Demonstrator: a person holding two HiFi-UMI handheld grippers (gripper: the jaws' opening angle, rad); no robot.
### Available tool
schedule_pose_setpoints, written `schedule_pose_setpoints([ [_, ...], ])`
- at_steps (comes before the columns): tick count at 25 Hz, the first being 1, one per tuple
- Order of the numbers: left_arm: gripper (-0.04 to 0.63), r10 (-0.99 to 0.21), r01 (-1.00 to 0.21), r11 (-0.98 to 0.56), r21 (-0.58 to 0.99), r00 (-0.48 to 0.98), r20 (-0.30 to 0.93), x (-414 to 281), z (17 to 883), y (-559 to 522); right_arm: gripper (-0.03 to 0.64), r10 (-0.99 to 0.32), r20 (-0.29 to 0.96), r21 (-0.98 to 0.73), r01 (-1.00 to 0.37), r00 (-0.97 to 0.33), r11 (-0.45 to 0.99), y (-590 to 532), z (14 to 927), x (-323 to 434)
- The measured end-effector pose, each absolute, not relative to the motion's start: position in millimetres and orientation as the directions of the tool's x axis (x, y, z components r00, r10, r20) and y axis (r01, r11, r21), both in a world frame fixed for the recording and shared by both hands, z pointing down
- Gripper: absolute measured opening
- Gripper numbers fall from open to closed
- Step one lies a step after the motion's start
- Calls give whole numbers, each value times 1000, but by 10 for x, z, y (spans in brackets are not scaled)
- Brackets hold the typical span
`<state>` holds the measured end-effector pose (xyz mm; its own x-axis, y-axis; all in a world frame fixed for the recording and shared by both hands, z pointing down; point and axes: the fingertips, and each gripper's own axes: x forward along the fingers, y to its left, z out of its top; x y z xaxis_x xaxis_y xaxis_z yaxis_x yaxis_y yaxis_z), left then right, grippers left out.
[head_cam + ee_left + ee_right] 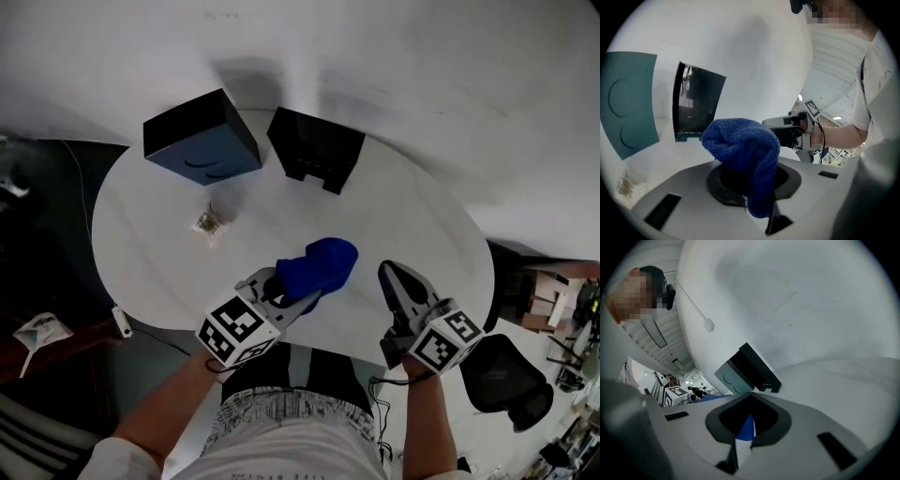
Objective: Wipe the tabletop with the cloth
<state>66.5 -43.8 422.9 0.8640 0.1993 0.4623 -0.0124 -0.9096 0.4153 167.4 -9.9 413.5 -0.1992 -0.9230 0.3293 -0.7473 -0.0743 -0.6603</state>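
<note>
A blue cloth [322,264] is bunched up over the near part of the round white tabletop [412,216]. My left gripper [302,284] is shut on its near end. In the left gripper view the cloth [743,150] bulges out of the jaws and droops over them. I cannot tell whether it touches the table. My right gripper [387,274] hovers a little to the right of the cloth, jaws together and holding nothing. It also shows in the left gripper view as the right gripper [786,129] beyond the cloth.
A black-and-blue box [200,139] and a black box [316,147] stand at the table's far side. A small crumpled wrapper [208,223] lies left of centre. The table's near edge runs just under both grippers. A black office chair [511,380] stands at the lower right.
</note>
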Motion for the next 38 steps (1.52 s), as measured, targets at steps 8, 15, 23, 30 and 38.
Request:
schedule_pose_setpoints([
  [8, 91, 118, -26, -933, 360, 920, 373, 314, 3665, -839, 8, -920, 299, -627, -779, -252, 9, -462, 3779, 1374],
  [15, 91, 40, -70, -945, 320, 945, 324, -27, 3329, -1080, 8, -913, 277, -598, -798, -299, 80, -732, 3485, 1093],
  [23, 91, -51, -126, -950, 286, 965, 257, -408, 3003, -1303, 8, -900, 252, -548, -819, -355, 170, -973, 3161, 750],
  [30, 91, -118, -171, -951, 259, 971, 206, -711, 2760, -1457, 8, -885, 230, -504, -827, -406, 249, -1170, 2934, 462],
  [38, 91, -182, -221, -944, 243, 968, 173, -1022, 2623, -1597, 8, -869, 209, -473, -824, -448, 311, -1292, 2738, 166],
])
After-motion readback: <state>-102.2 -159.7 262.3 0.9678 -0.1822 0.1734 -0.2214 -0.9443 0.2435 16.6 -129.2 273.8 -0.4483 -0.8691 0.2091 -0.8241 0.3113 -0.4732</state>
